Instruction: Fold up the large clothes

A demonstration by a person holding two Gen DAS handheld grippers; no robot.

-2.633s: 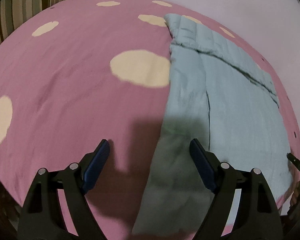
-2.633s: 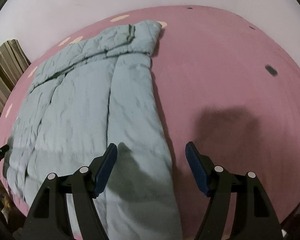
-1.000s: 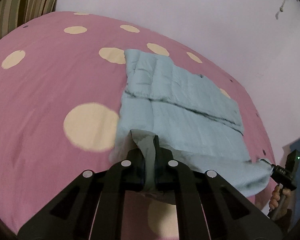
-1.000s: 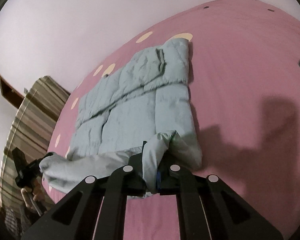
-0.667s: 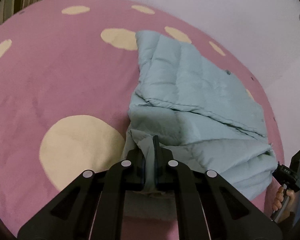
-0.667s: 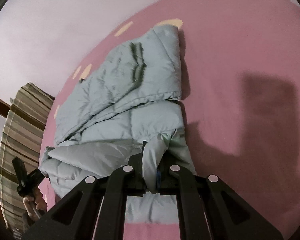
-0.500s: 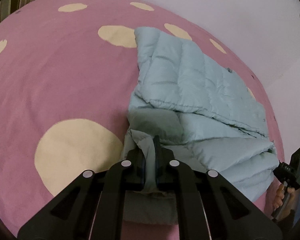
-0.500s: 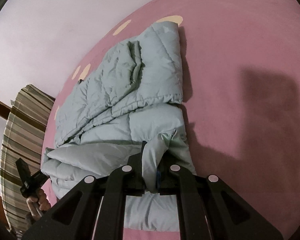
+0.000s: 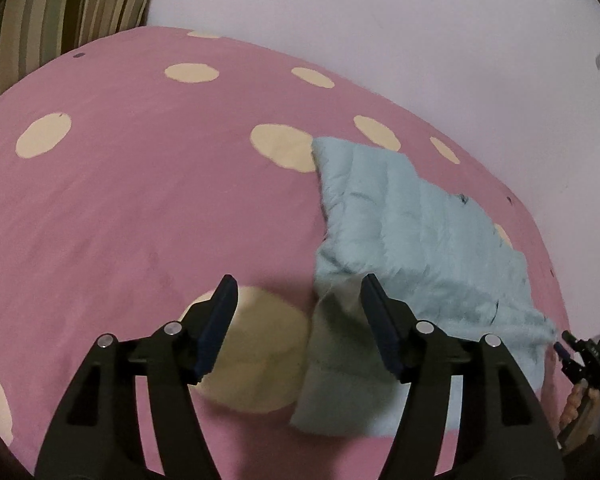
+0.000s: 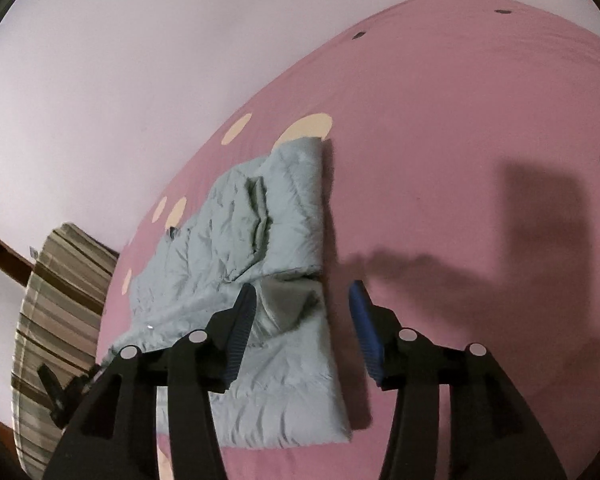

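Note:
A pale blue quilted jacket (image 9: 412, 232) lies folded over on the pink bed cover (image 9: 140, 208). In the left wrist view my left gripper (image 9: 296, 300) hovers over the jacket's near left edge, its jaws opening; the cloth lies below them, free of the pads. In the right wrist view the jacket (image 10: 260, 248) has its near right corner under my right gripper (image 10: 302, 306), whose jaws are opening too and press on nothing. The right gripper (image 9: 580, 360), held by a hand, shows at the far right of the left view. The left gripper (image 10: 66, 390) shows at the lower left of the right view.
The pink cover carries cream dots (image 9: 44, 136) and spreads wide to the left of the jacket and to its right (image 10: 460, 160). A striped headboard or cushion (image 10: 56, 320) stands at the bed's end, also seen in the left view (image 9: 56, 12). A plain pale wall (image 9: 380, 20) runs behind.
Both grippers carried the jacket's near hem over onto its far part, then let go. Their jaws now stand apart and both have drawn back from the fold.

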